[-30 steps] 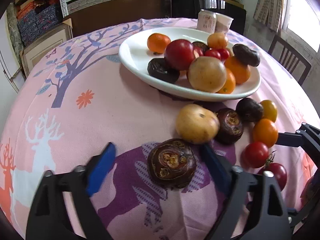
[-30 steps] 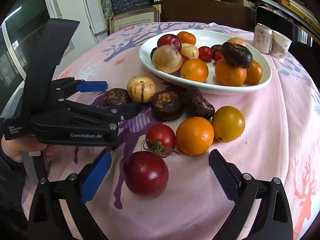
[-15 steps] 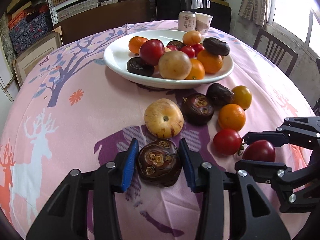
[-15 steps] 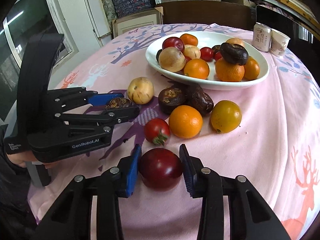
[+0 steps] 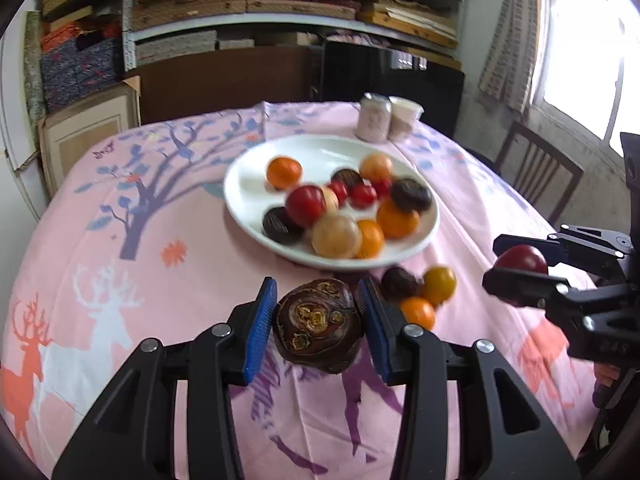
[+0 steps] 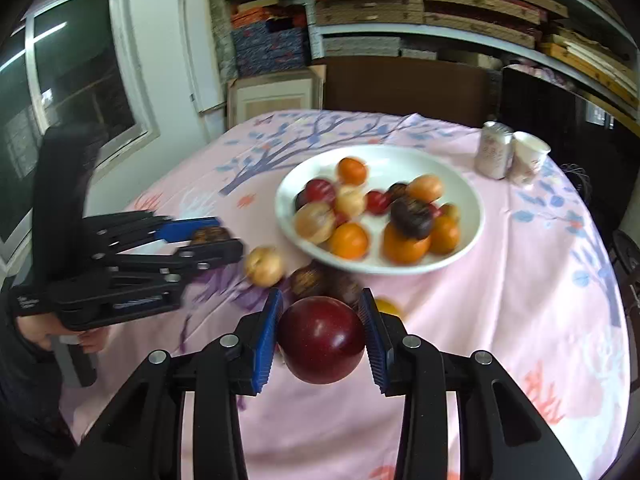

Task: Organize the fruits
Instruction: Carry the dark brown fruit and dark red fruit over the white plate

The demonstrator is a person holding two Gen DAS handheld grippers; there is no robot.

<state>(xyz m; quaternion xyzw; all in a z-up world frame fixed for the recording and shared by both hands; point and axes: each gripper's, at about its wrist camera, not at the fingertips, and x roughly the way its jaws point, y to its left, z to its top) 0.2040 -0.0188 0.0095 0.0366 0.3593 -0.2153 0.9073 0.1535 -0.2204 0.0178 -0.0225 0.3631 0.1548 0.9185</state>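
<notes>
Both fruits have gone up off the table since a moment ago, and now they hang in the air above the pink tablecloth with deer and tree pictures (image 5: 120,280). The room behind has shelves full of flat boxes (image 6: 400,8), a window, and a wooden chair (image 5: 536,168). A small can (image 6: 494,156) and a paper cup (image 6: 526,158) stand close together past the big white round plate of fruit (image 5: 248,168). The left gripper (image 5: 317,322) squeezes the dark brown wrinkly fruit (image 5: 318,326) between its blue pads. The right gripper (image 6: 321,338) squeezes the shiny dark red round fruit (image 6: 322,340) the same way. More fruit lies on the cloth just in front of the plate, like a yellow-tan round one (image 6: 264,266) and an orange one (image 5: 418,312).
</notes>
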